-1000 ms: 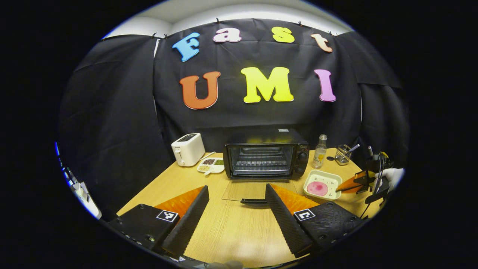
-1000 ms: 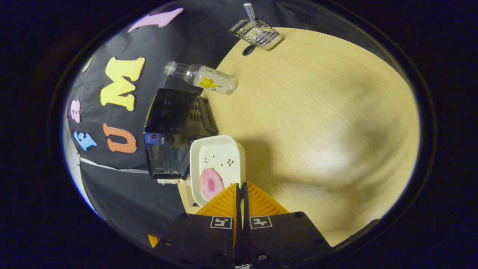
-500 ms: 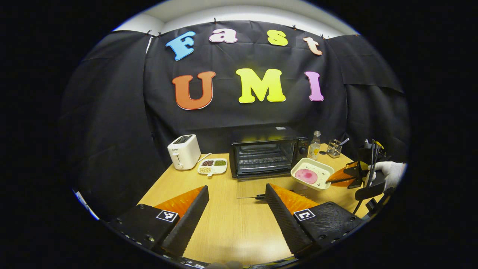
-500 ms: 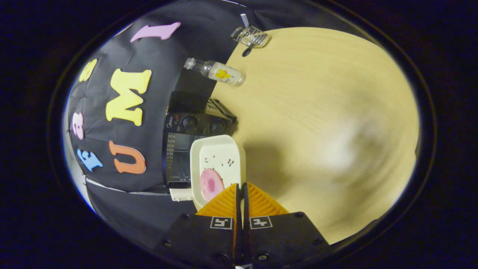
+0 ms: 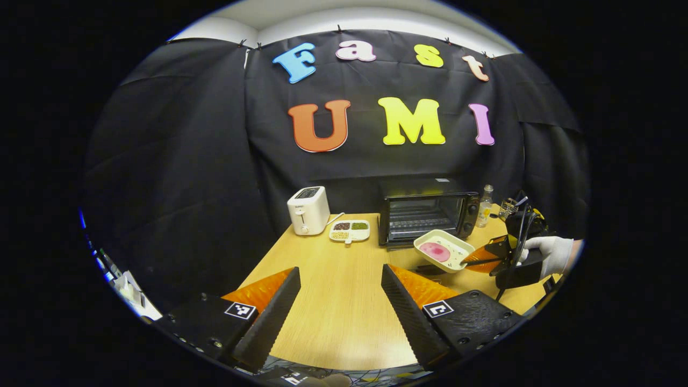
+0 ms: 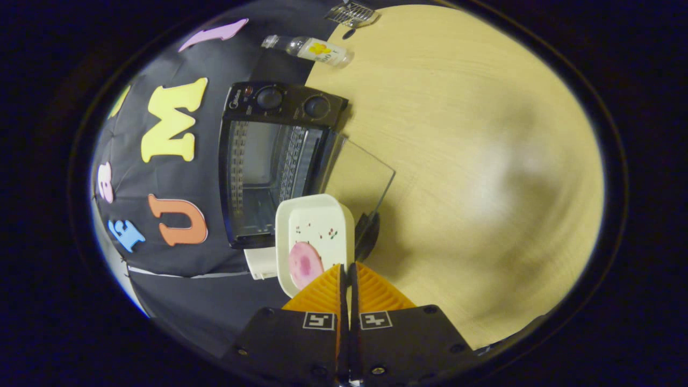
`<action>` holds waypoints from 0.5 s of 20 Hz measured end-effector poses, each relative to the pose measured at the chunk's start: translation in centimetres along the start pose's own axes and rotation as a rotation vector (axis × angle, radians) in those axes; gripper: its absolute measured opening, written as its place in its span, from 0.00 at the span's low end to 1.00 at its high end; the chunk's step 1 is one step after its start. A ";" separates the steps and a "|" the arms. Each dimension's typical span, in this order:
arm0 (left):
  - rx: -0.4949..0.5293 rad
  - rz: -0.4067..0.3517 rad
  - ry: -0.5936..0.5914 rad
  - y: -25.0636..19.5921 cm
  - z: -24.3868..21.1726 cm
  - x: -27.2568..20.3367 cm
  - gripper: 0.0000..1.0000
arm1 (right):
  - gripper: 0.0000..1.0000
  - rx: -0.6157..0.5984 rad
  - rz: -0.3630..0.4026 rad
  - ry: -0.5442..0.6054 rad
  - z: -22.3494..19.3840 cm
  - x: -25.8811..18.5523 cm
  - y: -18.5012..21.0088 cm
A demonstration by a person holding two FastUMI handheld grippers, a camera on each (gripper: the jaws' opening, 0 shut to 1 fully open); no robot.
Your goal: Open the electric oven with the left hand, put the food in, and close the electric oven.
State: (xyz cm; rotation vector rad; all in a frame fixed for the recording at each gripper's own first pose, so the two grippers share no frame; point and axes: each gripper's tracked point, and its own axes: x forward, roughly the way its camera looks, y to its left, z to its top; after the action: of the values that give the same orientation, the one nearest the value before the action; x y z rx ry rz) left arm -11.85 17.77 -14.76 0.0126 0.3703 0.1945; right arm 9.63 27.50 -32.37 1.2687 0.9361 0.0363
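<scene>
The black electric oven (image 5: 424, 212) (image 6: 269, 161) stands at the back of the wooden table with its glass door (image 6: 357, 174) folded down flat in front. A white dish (image 5: 443, 250) (image 6: 317, 236) carrying pink food (image 5: 434, 250) (image 6: 304, 264) hangs in the air before the oven's mouth. My right gripper (image 6: 346, 267) (image 5: 478, 260) is shut on the dish's rim, held by a gloved hand (image 5: 548, 252). My left gripper (image 5: 338, 290) is open with nothing between its fingers, low over the table's near part, well back from the oven.
A white toaster (image 5: 308, 210) and a divided snack plate (image 5: 350, 231) sit left of the oven. A small bottle (image 5: 485, 206) (image 6: 312, 49) and a wire holder (image 6: 352, 13) stand to its right. Bare tabletop (image 5: 333, 301) lies between my left gripper and the oven.
The dish rose off the table in my right gripper and travelled left to the oven's open front. My left gripper drew back and away from the oven, staying open.
</scene>
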 end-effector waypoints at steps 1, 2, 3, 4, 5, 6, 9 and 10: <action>-0.004 0.018 -0.001 0.7 0.0 -0.2 0.96 | 0.04 -0.003 0.004 0.008 -0.4 0.6 0.6; -0.008 0.034 -0.005 1.2 0.1 -0.4 0.97 | 0.04 -0.005 0.001 0.014 -0.6 1.3 1.1; -0.012 0.054 -0.003 1.6 0.0 -0.7 0.97 | 0.04 0.000 0.000 0.018 -0.5 2.1 1.5; -0.020 0.075 0.001 2.1 -0.1 -0.8 0.96 | 0.04 0.006 -0.008 0.027 -0.4 2.7 1.8; -0.032 0.088 0.000 2.4 0.0 -0.9 0.96 | 0.04 0.013 -0.013 0.029 -0.1 3.3 2.2; -0.039 0.099 0.004 2.4 -0.1 -0.9 0.97 | 0.04 0.015 -0.012 0.025 0.4 3.8 2.6; -0.043 0.144 0.018 3.0 -0.5 -0.6 0.97 | 0.04 -0.002 -0.011 -0.023 3.0 5.5 4.0; -0.048 0.156 0.023 3.0 -0.5 -0.5 0.97 | 0.04 -0.006 -0.021 -0.034 3.9 6.2 4.3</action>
State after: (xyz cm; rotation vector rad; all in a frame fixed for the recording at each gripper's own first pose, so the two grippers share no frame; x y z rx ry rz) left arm -13.05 20.62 -14.90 -0.0076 0.3878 0.3581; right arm 17.98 29.00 -32.46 1.2500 0.9192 0.0004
